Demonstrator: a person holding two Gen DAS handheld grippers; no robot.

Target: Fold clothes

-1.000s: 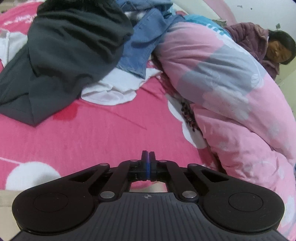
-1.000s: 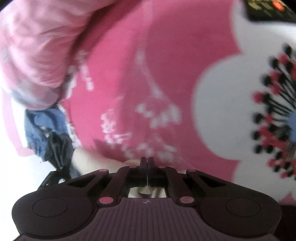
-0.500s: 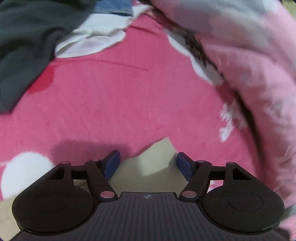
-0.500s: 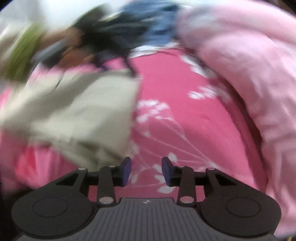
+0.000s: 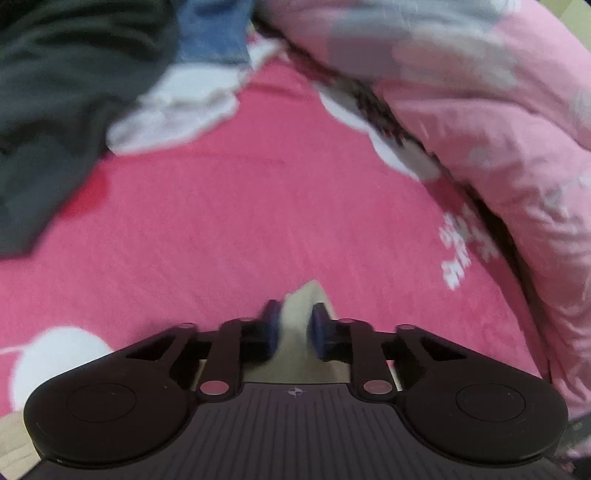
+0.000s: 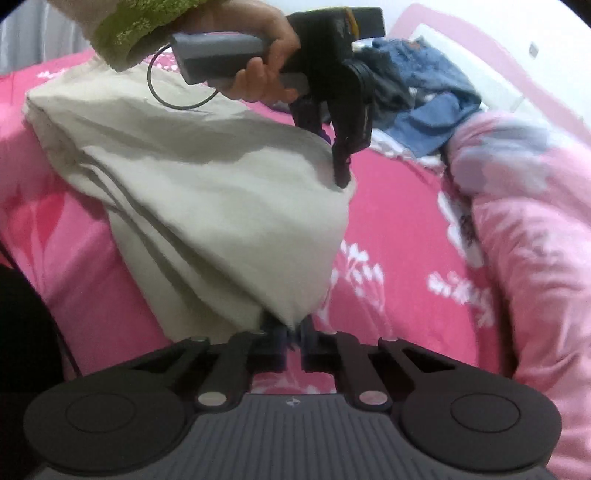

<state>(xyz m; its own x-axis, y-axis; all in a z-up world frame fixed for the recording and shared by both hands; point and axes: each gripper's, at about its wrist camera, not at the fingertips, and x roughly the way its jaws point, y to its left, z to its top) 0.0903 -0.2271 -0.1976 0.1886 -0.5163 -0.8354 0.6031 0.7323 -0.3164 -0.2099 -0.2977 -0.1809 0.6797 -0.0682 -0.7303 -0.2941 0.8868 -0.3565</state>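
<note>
A beige, soft cotton garment (image 6: 192, 192) lies draped over the near-left part of the bright pink flowered bedsheet (image 5: 229, 229), one end heaped at the far left and its other edge lifted off the bed. The left gripper (image 6: 341, 173), gripped in a person's hand (image 6: 258, 70) with a green-and-cream sleeve, has just been closing and pinches one corner of that edge between its blue pads; its own view shows the cloth bunched between them. The right gripper (image 6: 293, 338) has likewise just been closing, and its jaws are clamped on the neighbouring corner nearest the camera. Holding two corners of one edge probably lets the cloth be carried over itself evenly. A dark grey garment (image 5: 55, 92), blue denim piece (image 5: 214, 33) and white cloth (image 5: 181, 110) wait in a pile at the far left, away from the bare sheet, with a pale pink quilt (image 5: 498, 129) along the right.
</note>
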